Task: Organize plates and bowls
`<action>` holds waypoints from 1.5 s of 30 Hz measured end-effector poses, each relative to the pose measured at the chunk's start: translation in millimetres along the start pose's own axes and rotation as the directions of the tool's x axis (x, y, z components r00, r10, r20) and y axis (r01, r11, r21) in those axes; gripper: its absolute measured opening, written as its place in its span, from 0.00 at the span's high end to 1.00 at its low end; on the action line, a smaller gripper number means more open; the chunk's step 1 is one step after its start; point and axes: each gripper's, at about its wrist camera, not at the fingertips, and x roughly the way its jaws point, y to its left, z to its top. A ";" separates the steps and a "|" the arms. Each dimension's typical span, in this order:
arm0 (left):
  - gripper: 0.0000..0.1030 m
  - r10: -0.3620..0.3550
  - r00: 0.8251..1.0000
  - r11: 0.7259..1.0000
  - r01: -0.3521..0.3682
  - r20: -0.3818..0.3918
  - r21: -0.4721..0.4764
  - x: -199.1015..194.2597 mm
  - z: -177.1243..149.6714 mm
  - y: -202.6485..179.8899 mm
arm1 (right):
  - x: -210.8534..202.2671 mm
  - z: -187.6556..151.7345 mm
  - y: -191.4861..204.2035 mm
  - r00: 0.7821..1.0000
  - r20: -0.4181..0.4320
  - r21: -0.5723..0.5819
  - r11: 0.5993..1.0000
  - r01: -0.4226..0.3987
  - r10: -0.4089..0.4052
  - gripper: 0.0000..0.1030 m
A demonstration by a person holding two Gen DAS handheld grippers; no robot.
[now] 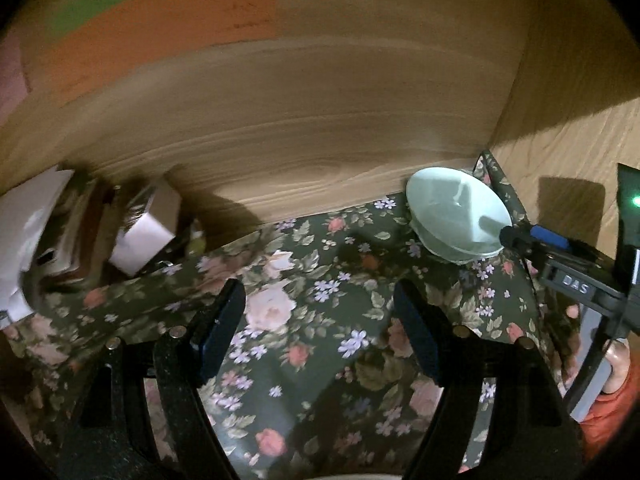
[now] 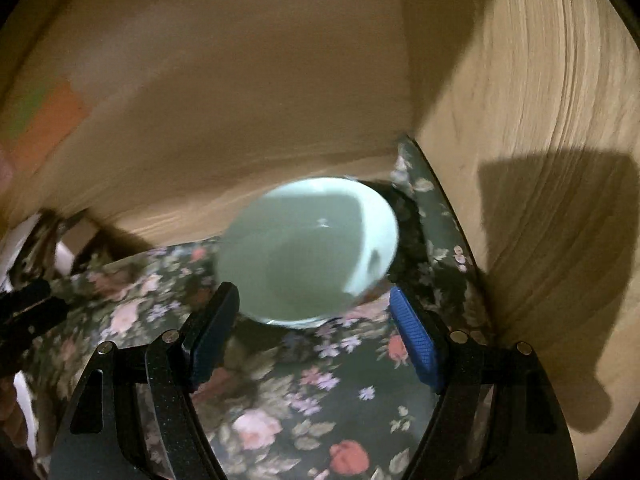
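Left tongs (image 1: 318,320): wide, holding nothing, over the flowered cloth (image 1: 320,360).
Right tongs (image 2: 314,328): wide, holding nothing.
Bowl (image 2: 308,252): pale green, just ahead of the right tongs, blurred.
Boxes (image 1: 144,232): ahead-left of the left tongs, smeared, partly cut off.

Blurred and cut-off parts

The boxes (image 1: 80,232) at the left wrist view's left edge are smeared and partly cropped (contents unreadable); the pale green bowl (image 2: 308,252) is motion-blurred in the right wrist view, its near rim hidden behind the fingertips (image 2: 216,316).
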 end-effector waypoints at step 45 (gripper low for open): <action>0.26 0.044 0.985 0.999 -0.044 -0.169 0.003 56.3 -30.4 4.6 | 13.3 -61.2 70.7 0.951 -0.260 -0.199 0.955 -0.221 0.167 0.62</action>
